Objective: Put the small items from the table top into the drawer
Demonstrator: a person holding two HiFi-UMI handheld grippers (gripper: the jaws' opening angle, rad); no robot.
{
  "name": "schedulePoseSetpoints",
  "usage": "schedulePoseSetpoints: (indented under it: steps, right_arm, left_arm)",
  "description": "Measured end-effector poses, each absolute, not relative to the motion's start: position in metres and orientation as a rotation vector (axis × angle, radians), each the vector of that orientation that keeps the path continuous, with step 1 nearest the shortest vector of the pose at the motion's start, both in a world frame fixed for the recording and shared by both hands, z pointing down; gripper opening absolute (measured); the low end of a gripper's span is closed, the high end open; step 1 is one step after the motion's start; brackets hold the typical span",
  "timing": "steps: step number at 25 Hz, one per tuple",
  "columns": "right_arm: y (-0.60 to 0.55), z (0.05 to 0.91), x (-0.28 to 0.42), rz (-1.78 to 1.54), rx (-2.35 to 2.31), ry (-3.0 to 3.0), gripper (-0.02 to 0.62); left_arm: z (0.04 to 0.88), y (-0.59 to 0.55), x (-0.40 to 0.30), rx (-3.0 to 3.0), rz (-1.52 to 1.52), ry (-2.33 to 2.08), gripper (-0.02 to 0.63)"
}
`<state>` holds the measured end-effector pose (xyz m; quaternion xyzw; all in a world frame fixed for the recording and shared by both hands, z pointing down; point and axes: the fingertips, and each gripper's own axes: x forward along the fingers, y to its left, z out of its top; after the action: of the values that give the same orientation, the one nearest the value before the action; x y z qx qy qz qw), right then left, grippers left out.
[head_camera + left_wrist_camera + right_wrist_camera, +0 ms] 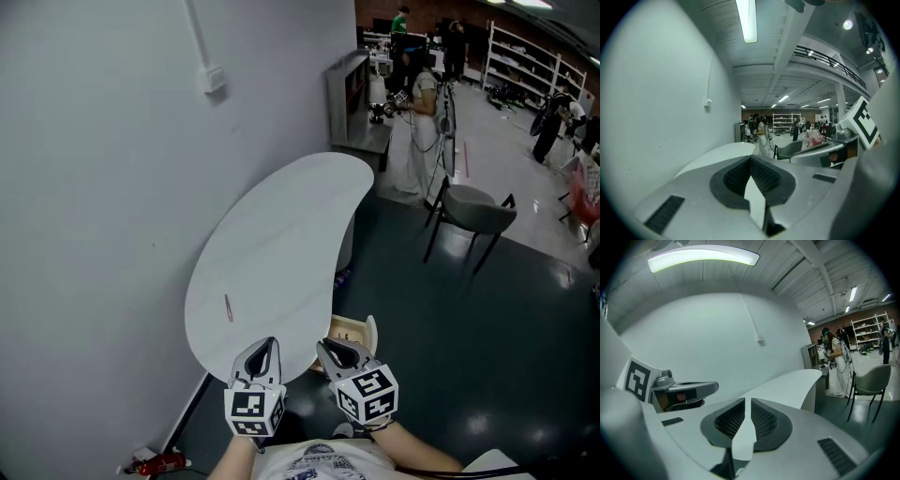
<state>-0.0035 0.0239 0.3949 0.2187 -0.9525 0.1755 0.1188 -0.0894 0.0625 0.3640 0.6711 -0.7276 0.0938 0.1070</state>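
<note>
A white curved table top [281,253] runs along the wall. On its near left part lies one small thin reddish item [228,307]. Below the table's near right edge a light wooden drawer [356,330] stands pulled out; its inside is mostly hidden. My left gripper [271,343] hovers at the table's near edge, right of the reddish item, its tips meeting on nothing [750,158]. My right gripper [324,345] hangs beside it over the drawer's left part, with only a narrow slit between the jaws and nothing in it [745,400].
The grey wall [94,187] bounds the table on the left, with a small box [216,80] on it. A grey chair [476,210] stands on the dark floor to the right. A person [414,131] stands beyond the table's far end by a cabinet [349,89].
</note>
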Motion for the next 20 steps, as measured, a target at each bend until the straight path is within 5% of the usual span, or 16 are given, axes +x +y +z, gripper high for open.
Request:
schedulePoseSetpoints:
  steps: [20]
  right_arm:
    - [0.012,0.400,-0.190,0.472,0.710,-2.723,0.054]
  left_arm:
    - [0.374,0.043,-0.284,2.008,0.215,-2.066,0.015]
